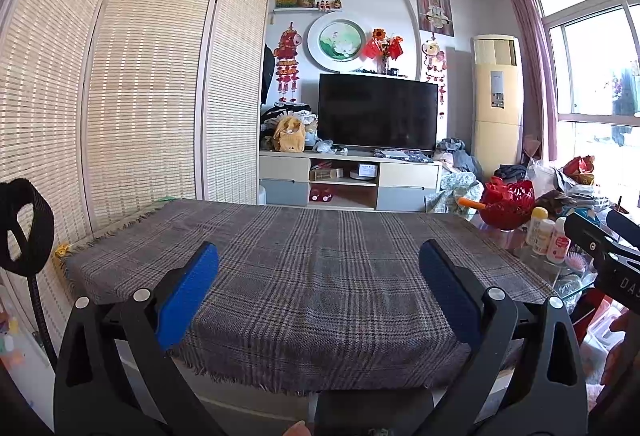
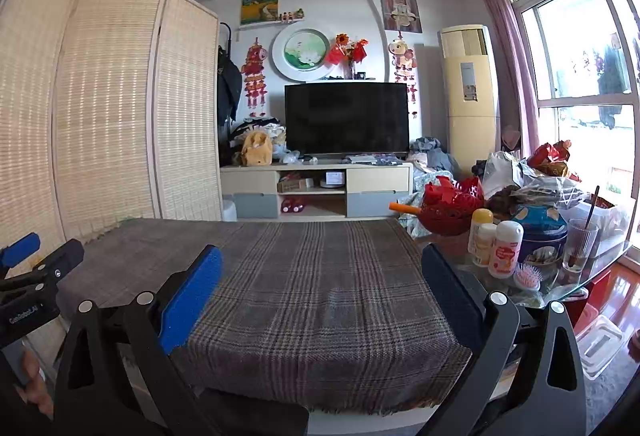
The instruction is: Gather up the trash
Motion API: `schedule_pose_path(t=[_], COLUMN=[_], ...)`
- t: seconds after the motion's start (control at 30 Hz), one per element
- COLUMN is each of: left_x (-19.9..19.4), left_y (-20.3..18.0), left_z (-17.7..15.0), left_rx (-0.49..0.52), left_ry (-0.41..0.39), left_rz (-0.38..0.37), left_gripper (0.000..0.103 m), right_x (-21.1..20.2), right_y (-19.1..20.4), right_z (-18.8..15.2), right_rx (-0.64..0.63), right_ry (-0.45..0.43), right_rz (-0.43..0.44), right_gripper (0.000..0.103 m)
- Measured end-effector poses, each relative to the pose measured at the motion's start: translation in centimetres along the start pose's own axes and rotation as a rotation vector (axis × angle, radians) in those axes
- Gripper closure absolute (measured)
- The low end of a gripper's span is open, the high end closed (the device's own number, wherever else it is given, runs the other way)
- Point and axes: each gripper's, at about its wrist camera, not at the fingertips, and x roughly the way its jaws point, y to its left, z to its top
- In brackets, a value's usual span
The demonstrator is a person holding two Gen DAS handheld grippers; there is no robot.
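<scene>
Both the left gripper (image 1: 318, 288) and right gripper (image 2: 320, 292) hover wide open and empty over the plaid cloth (image 2: 304, 276); a careless reach toward the crowded glass table (image 2: 576, 288) risks toppling bottles (image 2: 505, 248).

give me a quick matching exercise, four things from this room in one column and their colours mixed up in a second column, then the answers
Things:
1. gripper pads
2. basket
3. standing air conditioner
4. curtain

Colours:
A. pale yellow
B. pink-purple
C. blue
D. red

Pairs: 1-C, 2-D, 3-A, 4-B
</scene>
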Motion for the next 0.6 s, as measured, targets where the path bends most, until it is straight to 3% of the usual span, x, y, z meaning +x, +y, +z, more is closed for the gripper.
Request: schedule_pose_path(t=[0.6], left_x=[0.03], left_y=[0.24], left_z=[0.28], left_rx=[-0.001], left_ry=[-0.009], left_rz=[-0.003], left_gripper=[0.008], right_x=[-0.43], right_y=[-0.66], right_z=[0.26], right_rx=[0.042], right_ry=[-0.025], right_rz=[-0.007], right_gripper=[0.003])
